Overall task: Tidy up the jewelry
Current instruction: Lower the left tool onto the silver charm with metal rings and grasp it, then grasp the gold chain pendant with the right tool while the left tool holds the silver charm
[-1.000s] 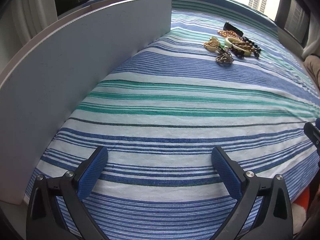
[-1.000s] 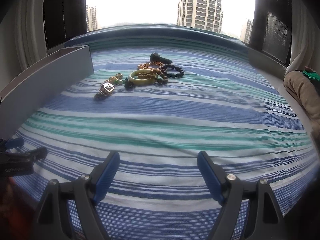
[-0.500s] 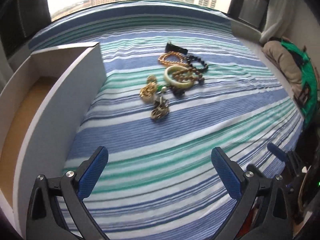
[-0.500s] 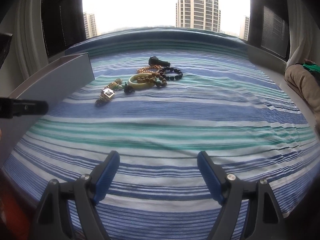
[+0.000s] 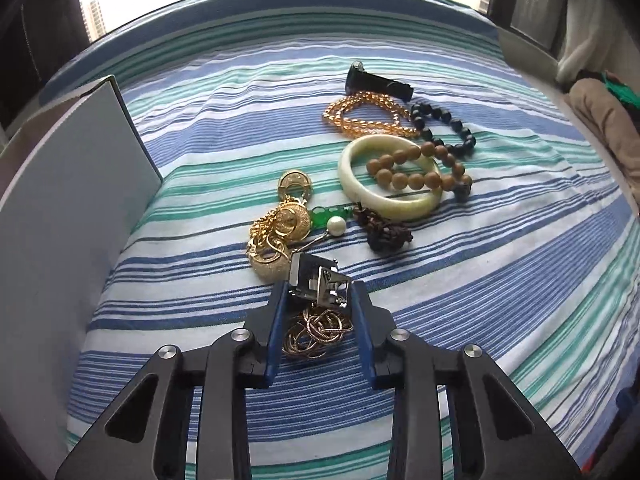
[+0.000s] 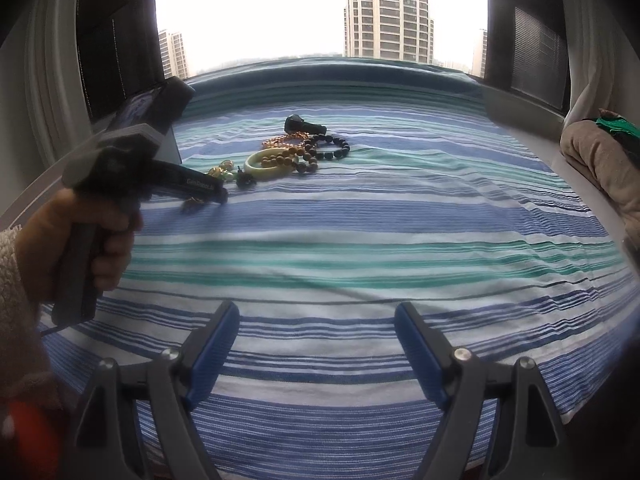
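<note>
Your left gripper is closing its jaws around a silver square pendant with a coiled rose-gold chain, which is lying between the blue pads on the striped bedspread. The pads are sitting just beside the pendant's edges, and I cannot tell whether they are pressing on it yet.

The rest of the jewelry is lying in a cluster just beyond: a gold chain with round medallions, a green piece with a pearl, a dark knotted cord, a pale jade bangle with a brown wooden bead bracelet resting across it, an amber bead string, a black bead bracelet and a black strap. A white box wall is standing to the left of the cluster.

Your right gripper is hovering wide and empty over bare bedspread, well apart from the jewelry. In its view your left hand is gripping the other tool's handle.
</note>
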`<state>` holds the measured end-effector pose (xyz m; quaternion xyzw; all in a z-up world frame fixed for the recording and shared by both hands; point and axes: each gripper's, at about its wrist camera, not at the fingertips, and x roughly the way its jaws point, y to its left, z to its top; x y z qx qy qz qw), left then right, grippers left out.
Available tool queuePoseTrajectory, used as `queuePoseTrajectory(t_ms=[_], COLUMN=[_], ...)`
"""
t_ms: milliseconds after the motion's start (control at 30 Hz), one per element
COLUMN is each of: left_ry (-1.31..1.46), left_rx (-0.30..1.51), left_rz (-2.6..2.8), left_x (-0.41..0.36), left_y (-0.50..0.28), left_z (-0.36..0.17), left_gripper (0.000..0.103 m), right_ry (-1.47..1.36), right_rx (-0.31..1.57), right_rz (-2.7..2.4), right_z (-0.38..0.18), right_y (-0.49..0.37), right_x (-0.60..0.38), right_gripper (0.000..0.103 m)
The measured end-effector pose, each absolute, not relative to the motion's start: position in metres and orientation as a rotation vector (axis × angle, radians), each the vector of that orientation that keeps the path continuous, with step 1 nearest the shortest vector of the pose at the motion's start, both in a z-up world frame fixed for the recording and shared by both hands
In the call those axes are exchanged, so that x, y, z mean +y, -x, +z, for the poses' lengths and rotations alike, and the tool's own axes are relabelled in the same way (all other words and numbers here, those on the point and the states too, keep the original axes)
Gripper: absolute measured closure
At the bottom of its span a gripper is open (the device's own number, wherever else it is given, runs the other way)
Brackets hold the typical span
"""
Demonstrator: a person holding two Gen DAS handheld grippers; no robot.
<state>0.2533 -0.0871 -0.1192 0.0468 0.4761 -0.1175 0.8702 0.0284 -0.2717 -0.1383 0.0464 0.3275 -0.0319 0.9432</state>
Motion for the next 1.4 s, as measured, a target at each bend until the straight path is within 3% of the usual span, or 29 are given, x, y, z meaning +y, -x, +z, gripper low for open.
queuePoseTrajectory(t_ms=[333,633,867,900,933,1033,1200,1400], left_ry=[0.025,0.146,0.22,0.222,0.222,0.222,0.205,0.198], left_rx=[0.956,1.004,1.011,1.013,1.014,1.015,1.005,1.001], left_rz=[-0.316,-0.304,-0.278,-0.275,-0.271,-0.26,-0.236,-0.229], left_x=[-0.024,0.04,0.059,0.059,0.06,0.061,0.066,0.071], left_y=[-0.185,-0.118,-0.095,-0.094,-0.092,-0.089,-0.082,-0.079], left_z=[-0.085,-0.096,-0.106,-0.106,-0.106,-0.105,-0.098,-0.098], left_gripper=[0.073,0.073,0.073,0.073,0.073,0.073,0.073,0.072], right_ry=[-0.105,-0.101,-0.254,-0.294,-0.319,-0.314,-0.236,0.003], right_rx=[0.675,0.708,0.779,0.824,0.859,0.962,1.087,1.127], right_rz=[-0.054,0.053,0.279,0.333,0.361,0.373,0.274,0.186], right_z=[-0.139,-0.132,-0.092,-0.09,-0.089,-0.092,-0.114,-0.129], right_y=[-0.028,-0.04,-0.118,-0.138,-0.158,-0.222,-0.298,-0.316], right_x=[-0.269,-0.248,-0.252,-0.249,-0.245,-0.219,-0.175,-0.126], right_gripper=[0.022,0.022,0.022,0.024,0.035,0.051,0.055,0.055])
